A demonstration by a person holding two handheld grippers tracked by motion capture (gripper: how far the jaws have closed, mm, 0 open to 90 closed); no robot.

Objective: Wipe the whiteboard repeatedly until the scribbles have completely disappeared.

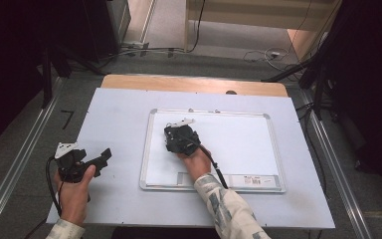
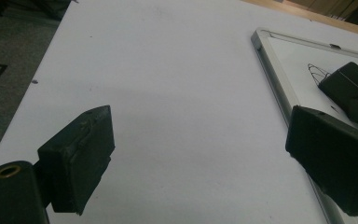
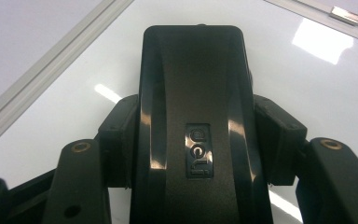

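Jaws of the right gripper (image 3: 193, 140) are clamped on a black whiteboard eraser (image 3: 193, 93), one blocky black pad pressed to each long side of it. That eraser is a smooth, glossy plastic block with rounded corners, a shallow lengthwise saddle down its back and a small embossed logo plate near the middle; highlights slide along its curved edges. It sits on the whiteboard (image 1: 238, 144), in the board's left half near the top, with the right hand (image 1: 195, 162) behind it and a patterned sleeve (image 1: 224, 204) running back toward the bottom edge of the high view. The whiteboard is a flat, shiny white rectangle in a thin, ridged, silvery metal frame with rounded corners, and a narrow printed label strip lies along its near edge. In the left gripper view a thin looping pen mark (image 2: 318, 72) lies on the board just beside the eraser. The left gripper (image 2: 200, 158) holds its jaws wide apart with nothing between them, its matte, scuffed black pads hovering over bare surface well left of the board. Everything rests on a pale, matte sheet (image 1: 114, 129) covering the bench (image 1: 194, 83), whose wooden far edge shows beyond it.
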